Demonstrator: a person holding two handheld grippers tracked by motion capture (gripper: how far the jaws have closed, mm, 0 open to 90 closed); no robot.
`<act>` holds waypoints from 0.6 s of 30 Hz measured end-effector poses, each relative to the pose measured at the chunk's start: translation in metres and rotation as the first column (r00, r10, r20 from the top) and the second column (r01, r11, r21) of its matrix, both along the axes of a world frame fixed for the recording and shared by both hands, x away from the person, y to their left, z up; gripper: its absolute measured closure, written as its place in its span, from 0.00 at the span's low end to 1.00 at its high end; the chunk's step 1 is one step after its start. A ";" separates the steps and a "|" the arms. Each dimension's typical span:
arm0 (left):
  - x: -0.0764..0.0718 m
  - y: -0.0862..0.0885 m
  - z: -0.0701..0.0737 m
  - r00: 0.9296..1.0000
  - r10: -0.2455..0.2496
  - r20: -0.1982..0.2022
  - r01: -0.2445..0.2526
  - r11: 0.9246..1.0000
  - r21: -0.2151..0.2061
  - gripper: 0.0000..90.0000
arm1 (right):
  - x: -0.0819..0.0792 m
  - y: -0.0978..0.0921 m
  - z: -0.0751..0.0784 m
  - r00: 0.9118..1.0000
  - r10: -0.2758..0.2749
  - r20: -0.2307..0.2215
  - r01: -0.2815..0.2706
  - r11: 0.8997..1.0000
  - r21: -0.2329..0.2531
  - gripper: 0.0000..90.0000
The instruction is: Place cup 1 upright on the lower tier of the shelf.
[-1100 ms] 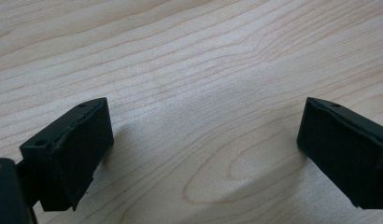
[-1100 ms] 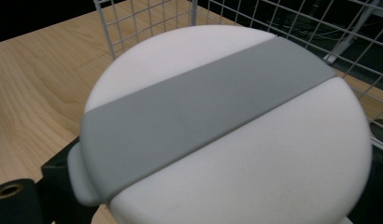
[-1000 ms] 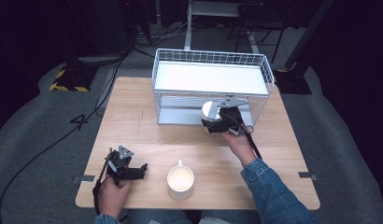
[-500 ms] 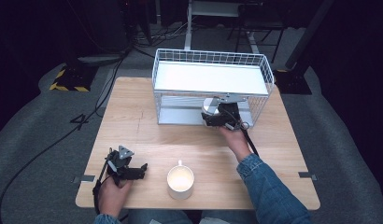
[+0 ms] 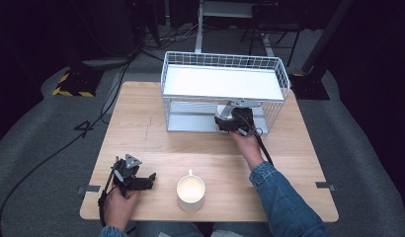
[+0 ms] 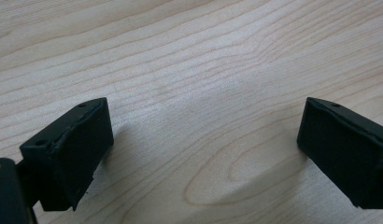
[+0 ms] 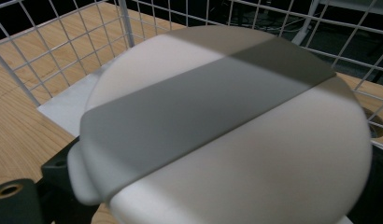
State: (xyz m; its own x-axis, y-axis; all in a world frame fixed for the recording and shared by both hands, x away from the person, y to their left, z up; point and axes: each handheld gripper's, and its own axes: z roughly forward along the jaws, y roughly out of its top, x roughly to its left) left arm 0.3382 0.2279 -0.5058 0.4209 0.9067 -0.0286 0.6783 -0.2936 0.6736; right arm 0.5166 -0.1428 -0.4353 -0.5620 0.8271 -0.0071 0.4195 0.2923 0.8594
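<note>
At the far right of the tabletop, the high view showed the right gripper (image 5: 233, 120) reaching into the open lower level of the white wire rack (image 5: 225, 91), carrying a white cup (image 5: 223, 111). A second before, gripper and cup had hung just outside the rack's near face; since then they had moved under the upper shelf, which suggested the cup was about to be set down on the lower tray. A white mug (image 5: 190, 192) stood untouched near the tabletop's near edge, and the left gripper (image 5: 141, 180) rested just to its left, near the near left corner, unmoved over that second.

Over bare wood, the left gripper view showed the two black jaws standing wide apart with nothing between them.

Close against the lens, the right gripper view showed the cup's (image 7: 227, 135) pale rounded body crossed by a band of shadow, with rack wires (image 7: 63, 42) behind it and the tray's pale floor (image 7: 63, 109) below. One black jaw pressed the cup at lower left; the other was hidden behind it, so the clamp was judged, not fully seen. Whether the cup already touched the tray could not be told, and in the high view the shelf cut off most of it.
</note>
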 end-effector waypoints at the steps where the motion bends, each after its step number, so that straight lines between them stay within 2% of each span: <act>1: 0.000 0.000 0.000 1.000 0.000 0.000 0.000 1.000 0.000 0.05 | 0.000 0.000 0.000 1.000 0.000 0.000 0.000 1.000 0.000 0.08; 15: 0.000 0.000 0.000 1.000 0.001 0.000 -0.001 1.000 0.000 0.05 | 0.004 0.001 -0.007 1.000 -0.015 -0.005 0.015 1.000 -0.005 0.08; 17: 0.000 0.000 0.000 1.000 0.000 0.000 0.000 1.000 0.000 0.05 | 0.005 0.000 -0.008 1.000 -0.015 0.000 0.015 1.000 0.000 0.08; 18: 0.000 0.000 0.000 1.000 0.000 0.000 0.000 1.000 0.000 0.05 | 0.006 -0.001 -0.008 1.000 -0.017 0.017 0.018 1.000 -0.010 0.08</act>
